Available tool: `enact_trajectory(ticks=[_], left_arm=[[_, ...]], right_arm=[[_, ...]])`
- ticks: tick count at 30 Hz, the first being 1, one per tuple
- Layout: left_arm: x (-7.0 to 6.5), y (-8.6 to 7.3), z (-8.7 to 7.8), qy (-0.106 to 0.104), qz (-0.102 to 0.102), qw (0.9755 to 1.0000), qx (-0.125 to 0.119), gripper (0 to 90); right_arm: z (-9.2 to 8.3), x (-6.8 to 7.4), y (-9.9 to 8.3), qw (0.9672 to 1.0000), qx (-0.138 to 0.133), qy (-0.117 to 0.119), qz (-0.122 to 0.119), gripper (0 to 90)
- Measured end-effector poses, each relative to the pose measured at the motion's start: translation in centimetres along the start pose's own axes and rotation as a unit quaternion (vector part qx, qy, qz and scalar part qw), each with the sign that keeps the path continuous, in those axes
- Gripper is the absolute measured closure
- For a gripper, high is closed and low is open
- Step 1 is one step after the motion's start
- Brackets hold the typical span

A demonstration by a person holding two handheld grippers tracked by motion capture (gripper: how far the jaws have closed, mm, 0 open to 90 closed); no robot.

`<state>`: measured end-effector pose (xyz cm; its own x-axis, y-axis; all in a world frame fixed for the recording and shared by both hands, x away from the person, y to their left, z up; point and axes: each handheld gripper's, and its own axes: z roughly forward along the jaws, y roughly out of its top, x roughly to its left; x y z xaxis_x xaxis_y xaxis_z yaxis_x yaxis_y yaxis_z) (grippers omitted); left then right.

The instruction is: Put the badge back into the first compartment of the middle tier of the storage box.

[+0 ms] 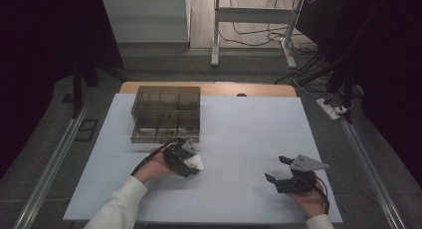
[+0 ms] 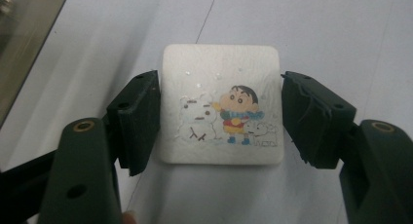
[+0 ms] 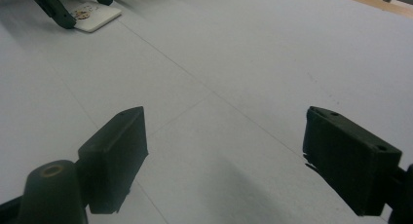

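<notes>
Risk of flat tile (image 2: pixel 221 104) skidding on bench (image 1: pixel 239 134) between spread left gripper (image 2: pixel 220 121); right gripper (image 3: pixel 226 160) released, idle.

Surroundings: pale blue table cover (image 1: pixel 249 124), dark clear compartment box (image 1: pixel 165 113).
Box stands at the far left of the cover, divided into cells; contents unreadable. Wooden table edge (image 1: pixel 259 89) shows beyond the cover. On the floor: white power strip (image 1: pixel 328 108) at right, loose cables (image 1: pixel 249 37) near a metal frame (image 1: pixel 215 35).
</notes>
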<state>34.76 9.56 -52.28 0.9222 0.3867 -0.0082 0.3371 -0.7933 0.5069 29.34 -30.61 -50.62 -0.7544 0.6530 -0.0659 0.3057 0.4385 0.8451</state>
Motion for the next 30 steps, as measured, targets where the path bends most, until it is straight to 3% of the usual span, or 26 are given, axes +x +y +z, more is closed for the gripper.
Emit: enact_trajectory(ticks=[10, 30], left_arm=[[-0.3, 0.1, -0.3, 0.002, 0.006, 0.9999, -0.012, 33.1], [-1.1, 0.8, -3.2, 0.015, 0.012, 0.9976, -0.067, 33.0]], right_arm=[[-0.1, 0.0, 0.0, 1.0000, -0.002, 0.002, -0.001, 15.8], [0.0, 0.1, 0.0, 1.0000, -0.002, 0.003, -0.001, 15.9]])
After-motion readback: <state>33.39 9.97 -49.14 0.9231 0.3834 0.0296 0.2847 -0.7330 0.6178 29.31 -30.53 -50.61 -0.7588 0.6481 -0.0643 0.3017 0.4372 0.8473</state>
